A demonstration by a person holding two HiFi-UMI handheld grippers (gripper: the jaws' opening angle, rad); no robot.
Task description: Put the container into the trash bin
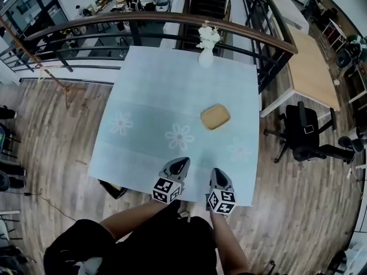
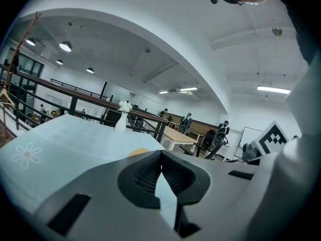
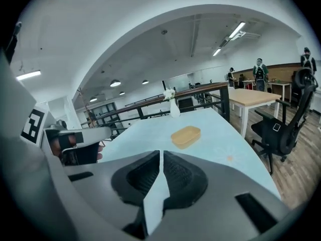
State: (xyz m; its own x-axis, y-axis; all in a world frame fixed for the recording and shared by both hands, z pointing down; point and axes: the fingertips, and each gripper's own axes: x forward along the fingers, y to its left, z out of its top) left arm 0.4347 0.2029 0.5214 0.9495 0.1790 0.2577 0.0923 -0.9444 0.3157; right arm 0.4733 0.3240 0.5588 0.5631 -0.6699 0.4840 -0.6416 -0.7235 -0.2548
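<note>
Tan and shallow, the rounded plastic container [image 1: 215,117] lies on the right half of the pale blue flower-printed tablecloth [image 1: 143,90] in the head view. It is well apart from the left gripper [image 1: 182,162] and right gripper [image 1: 218,172], which are at the near edge. A white vase of flowers [image 1: 206,55] stands beyond it. No trash bin shows plainly, so the carry may be blind.

From the left gripper view, the left gripper's [image 2: 161,152] jaws meet at the tips with nothing between them, and only a sliver of the container [image 2: 138,151] shows.

Seen from the right gripper view, the right gripper [image 3: 161,153] is likewise pressed together and empty, with the container [image 3: 185,135] ahead. A late opening would likely shove the light container along the cloth towards the right edge.
</note>
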